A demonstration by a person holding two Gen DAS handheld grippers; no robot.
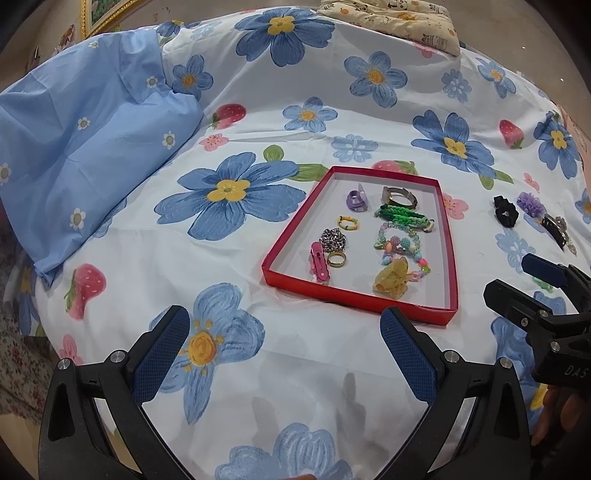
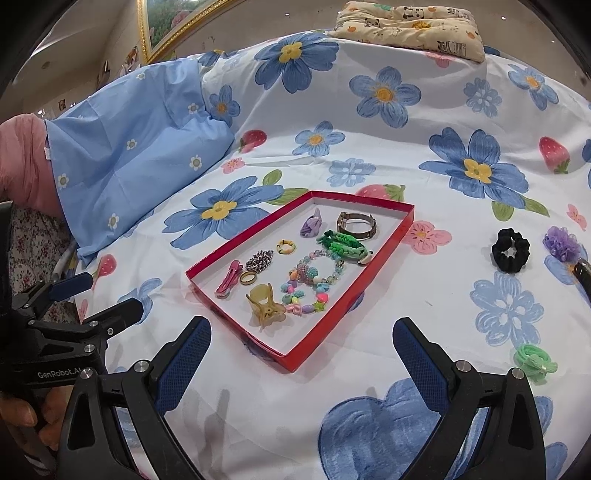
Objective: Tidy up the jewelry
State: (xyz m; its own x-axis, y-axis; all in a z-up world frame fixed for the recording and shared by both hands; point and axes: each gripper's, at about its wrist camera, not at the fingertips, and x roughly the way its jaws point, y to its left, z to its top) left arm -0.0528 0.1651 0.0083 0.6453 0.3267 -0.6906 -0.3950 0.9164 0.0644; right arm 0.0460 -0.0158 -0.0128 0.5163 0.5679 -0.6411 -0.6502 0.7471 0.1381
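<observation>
A shallow red tray [image 1: 284, 243] [image 2: 384, 251] lies on the flowered bedsheet and holds several pieces: a yellow claw clip [image 1: 392, 281] [image 2: 265, 305], a pink clip [image 1: 319, 263], a gold ring [image 1: 336, 259], a bead bracelet [image 2: 314, 275], a green braided band [image 1: 403, 217] and a watch [image 2: 356, 225]. To the tray's right, on the sheet, lie a black scrunchie [image 1: 504, 211] [image 2: 511, 250], a purple frilly tie [image 2: 562, 242] and a green hair tie [image 2: 535, 362]. My left gripper [image 1: 284, 332] stands open before the tray's near edge. My right gripper [image 2: 301, 345] is open too, at the tray's near corner. Both are empty.
A folded light-blue quilt [image 1: 85, 147] is heaped at the left. A cream patterned pillow [image 2: 410, 26] sits at the far edge. A dark hair clip [image 1: 554, 230] lies beyond the scrunchie. A hand [image 2: 22, 413] holds the left tool.
</observation>
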